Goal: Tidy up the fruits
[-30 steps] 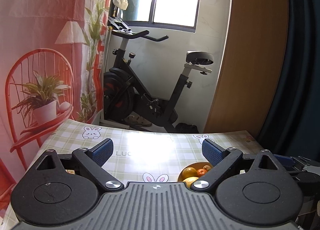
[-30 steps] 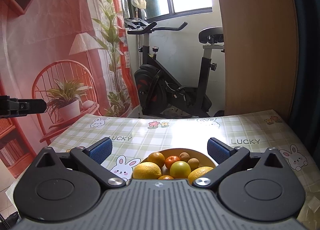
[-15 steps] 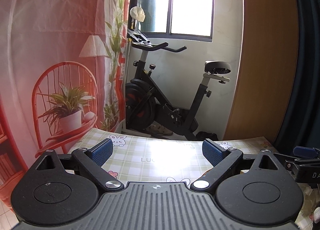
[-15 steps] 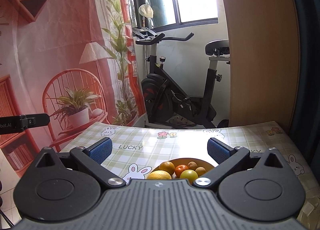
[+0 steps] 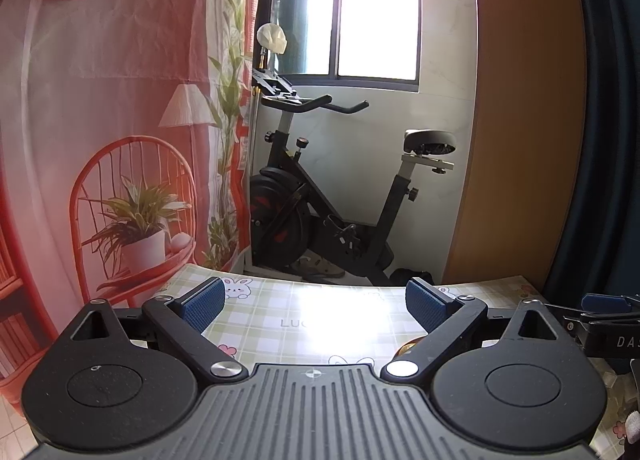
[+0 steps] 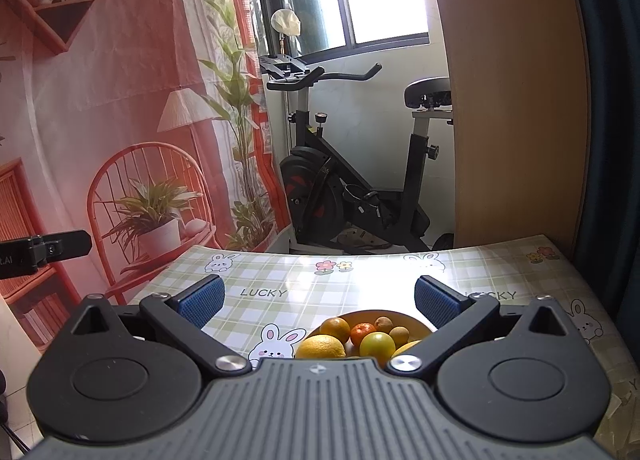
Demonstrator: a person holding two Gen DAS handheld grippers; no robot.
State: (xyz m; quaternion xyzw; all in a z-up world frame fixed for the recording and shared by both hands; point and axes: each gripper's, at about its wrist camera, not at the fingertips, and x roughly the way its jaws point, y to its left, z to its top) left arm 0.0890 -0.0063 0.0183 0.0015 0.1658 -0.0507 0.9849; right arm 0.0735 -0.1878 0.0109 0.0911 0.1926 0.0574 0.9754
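- Bowl (image 6: 416,319) of fruit sits on the table (image 6: 360,280), near edge, right of centre in the right wrist view; round bowl, no clear long axis.
- In it: big yellow citrus (image 6: 320,347) at near left, orange (image 6: 335,329) behind it, small mandarin (image 6: 363,333) in the middle, yellow-green fruit (image 6: 377,344) near centre, two small brown fruits (image 6: 385,324) at the far side. All round-ish, packed touching; which way they point can't be told.
- Right gripper (image 6: 319,299) held level above the near table edge, pointing far toward the exercise bike (image 6: 352,180); jaws spread wide, nothing between them. Bowl lies low between the fingers, partly hidden by the gripper body.
- Left gripper (image 5: 314,302) also level, aimed far across the table; jaws wide apart, empty.
- In the left view only a sliver of the bowl (image 5: 406,349) shows by the right finger.
- Left gripper's tip shows at the left edge of the right view; right gripper's tip at the right edge of the left view.
- Red printed backdrop (image 6: 120,100) on the left.
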